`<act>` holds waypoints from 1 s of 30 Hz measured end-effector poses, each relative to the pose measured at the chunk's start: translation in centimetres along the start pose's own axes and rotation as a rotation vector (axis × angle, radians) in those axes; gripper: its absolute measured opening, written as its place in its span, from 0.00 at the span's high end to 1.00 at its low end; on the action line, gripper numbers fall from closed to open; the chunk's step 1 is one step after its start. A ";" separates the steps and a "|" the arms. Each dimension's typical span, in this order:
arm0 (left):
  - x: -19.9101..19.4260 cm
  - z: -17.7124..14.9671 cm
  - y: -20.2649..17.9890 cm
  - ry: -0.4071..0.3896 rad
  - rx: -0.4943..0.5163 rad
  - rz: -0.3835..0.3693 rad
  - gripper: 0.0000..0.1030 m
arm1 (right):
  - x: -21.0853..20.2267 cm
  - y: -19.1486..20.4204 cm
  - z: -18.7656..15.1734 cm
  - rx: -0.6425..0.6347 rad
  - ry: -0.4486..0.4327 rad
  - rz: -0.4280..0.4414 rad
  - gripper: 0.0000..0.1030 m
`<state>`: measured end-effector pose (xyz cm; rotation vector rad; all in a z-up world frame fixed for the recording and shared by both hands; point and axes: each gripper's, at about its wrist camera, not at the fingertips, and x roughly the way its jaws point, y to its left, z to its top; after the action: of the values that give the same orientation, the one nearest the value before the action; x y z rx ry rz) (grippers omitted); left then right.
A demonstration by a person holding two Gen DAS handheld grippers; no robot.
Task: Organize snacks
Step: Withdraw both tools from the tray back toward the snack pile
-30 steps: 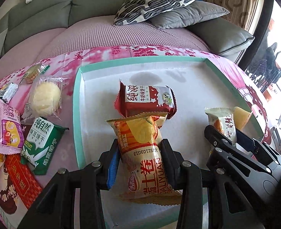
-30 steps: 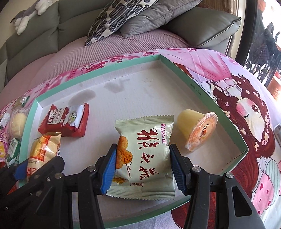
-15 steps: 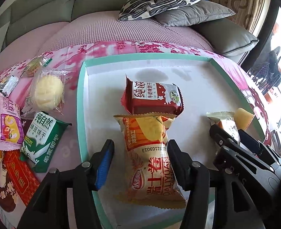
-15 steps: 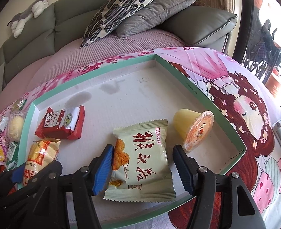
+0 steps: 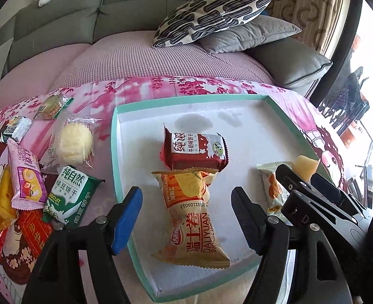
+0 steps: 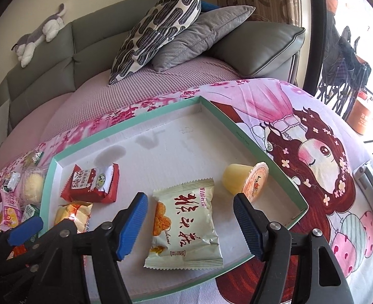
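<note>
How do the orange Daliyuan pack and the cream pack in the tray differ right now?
The orange Daliyuan pack is long, narrow and puffy; the cream pack is wider, squarer and flatter. The orange pack's top edge touches the red pack; the cream pack lies apart, near the jelly cup. Both lie inside the teal tray, each between opening fingers of its own gripper, left and right, untouched.

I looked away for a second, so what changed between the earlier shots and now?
Both grippers let go: the left gripper released the orange packet, the right gripper the cream packet, and both jaws are opening. Both packets lie in the tray; the red packet and jelly cup stayed put.
</note>
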<state>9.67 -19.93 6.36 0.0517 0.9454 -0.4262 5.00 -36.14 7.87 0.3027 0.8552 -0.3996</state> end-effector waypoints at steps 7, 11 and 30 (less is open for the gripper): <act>-0.2 -0.2 0.5 -0.027 -0.010 0.035 0.14 | 0.1 -0.1 -0.1 -0.002 -0.005 -0.018 0.16; -0.3 -0.2 1.3 -0.049 -0.031 0.038 0.10 | 0.2 -0.2 -0.1 0.005 -0.004 -0.005 0.07; -0.8 -0.3 3.4 -0.082 -0.105 0.077 0.02 | 0.1 0.0 -0.2 0.005 -0.033 0.014 0.00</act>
<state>10.27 -16.49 6.37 -0.0242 0.8805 -0.3049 4.92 -36.13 7.67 0.3060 0.8191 -0.3931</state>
